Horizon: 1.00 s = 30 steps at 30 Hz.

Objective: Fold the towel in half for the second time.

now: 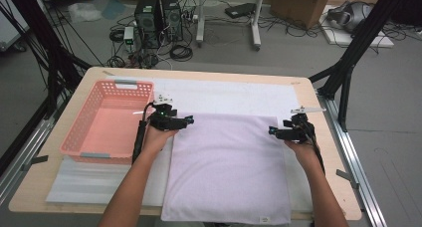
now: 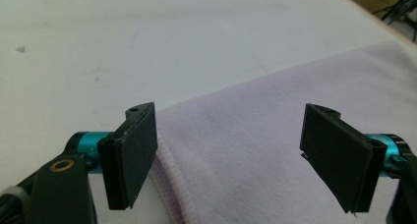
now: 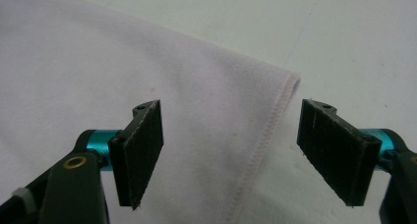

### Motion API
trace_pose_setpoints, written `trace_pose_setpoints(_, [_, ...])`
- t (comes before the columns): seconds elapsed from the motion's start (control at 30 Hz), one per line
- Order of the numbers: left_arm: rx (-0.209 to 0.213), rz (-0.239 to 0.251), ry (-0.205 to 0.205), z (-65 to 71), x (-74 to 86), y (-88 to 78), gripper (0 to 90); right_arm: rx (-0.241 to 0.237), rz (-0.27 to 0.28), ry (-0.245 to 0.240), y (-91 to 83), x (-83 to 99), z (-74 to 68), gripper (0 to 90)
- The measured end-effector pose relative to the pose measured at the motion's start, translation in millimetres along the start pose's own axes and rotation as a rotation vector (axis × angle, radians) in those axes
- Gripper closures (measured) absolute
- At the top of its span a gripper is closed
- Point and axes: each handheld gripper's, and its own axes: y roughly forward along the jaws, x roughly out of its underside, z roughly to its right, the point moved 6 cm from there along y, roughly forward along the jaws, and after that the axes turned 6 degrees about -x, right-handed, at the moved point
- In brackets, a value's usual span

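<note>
A pale lilac towel (image 1: 226, 167) lies flat on the table, reaching its front edge. My left gripper (image 1: 188, 120) hovers at the towel's far left corner, jaws wide apart and pointing right. In the left gripper view the towel's hemmed edge (image 2: 169, 160) runs beside the left pad (image 2: 132, 153), with nothing pinched. My right gripper (image 1: 271, 131) is at the far right corner, pointing left. In the right gripper view the towel's corner (image 3: 290, 81) and stitched hem (image 3: 260, 150) lie between and below the open pads (image 3: 334, 153), which do not touch it.
A pink plastic basket (image 1: 107, 122) stands left of the towel, close to the left hand. A white sheet (image 1: 224, 95) covers the wooden table (image 1: 318, 137) under the towel. Computers, cables and boxes sit on the floor beyond the table.
</note>
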Motion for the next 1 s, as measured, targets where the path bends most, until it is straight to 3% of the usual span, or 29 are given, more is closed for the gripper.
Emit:
trace_pose_setpoints(0.23, [-0.077, -0.056, -0.014, -12.3, 11.6, 17.4, 25.9, 0.033, -0.028, 0.032, 15.0, -1.6, 16.3, 28.3])
trace_pose_setpoints(0.4, [-0.094, -0.059, -0.022, -14.9, 11.6, 19.4, 30.7, 0.057, -0.066, 0.047, 28.6, 4.6, 24.1, 28.8])
trace_pose_setpoints(0.5, [-0.122, -0.063, 0.017, -14.7, 12.1, 19.3, 39.1, 0.086, -0.055, 0.026, 32.1, 2.6, 24.0, 33.1])
trace_pose_setpoints(0.57, [-0.156, -0.072, 0.088, -12.8, 12.8, 19.6, 48.9, 0.116, -0.071, -0.016, 33.4, 2.3, 21.7, 40.6])
trace_pose_setpoints(0.6, [-0.140, -0.070, 0.123, -9.5, 13.0, 19.8, 53.2, 0.105, -0.072, -0.020, 33.6, 1.8, 20.1, 49.2])
trace_pose_setpoints(0.67, [-0.090, -0.073, 0.182, -3.5, 13.8, 19.9, 73.8, 0.065, -0.081, -0.049, 34.4, 0.5, 14.7, 65.3])
trace_pose_setpoints(0.7, [-0.090, -0.072, 0.194, -1.7, 14.0, 20.0, 81.1, 0.052, -0.082, -0.040, 34.9, 0.4, 12.9, 71.4])
trace_pose_setpoints(0.77, [-0.075, -0.075, 0.166, -3.1, 14.0, 19.8, 84.2, 0.015, -0.101, 0.013, 35.5, -0.6, 9.9, 83.3])
trace_pose_setpoints(0.83, [-0.074, -0.071, 0.108, -6.3, 13.2, 19.3, 85.2, 0.046, -0.119, -0.008, 36.4, -2.8, 7.1, 85.2])
trace_pose_setpoints(0.9, [-0.095, -0.060, 0.081, -9.4, 11.0, 17.7, 85.7, 0.063, -0.127, -0.032, 36.1, -4.1, 5.9, 85.7])
trace_pose_setpoints(0.97, [-0.100, -0.026, 0.047, -10.6, 6.2, 14.5, 85.7, 0.077, -0.114, -0.041, 32.9, -7.7, 8.4, 85.9])
trace_pose_setpoints(1.0, [-0.103, 0.000, 0.043, -10.9, 2.6, 12.4, 85.8, 0.077, -0.082, -0.039, 29.9, -12.1, 10.1, 86.0])
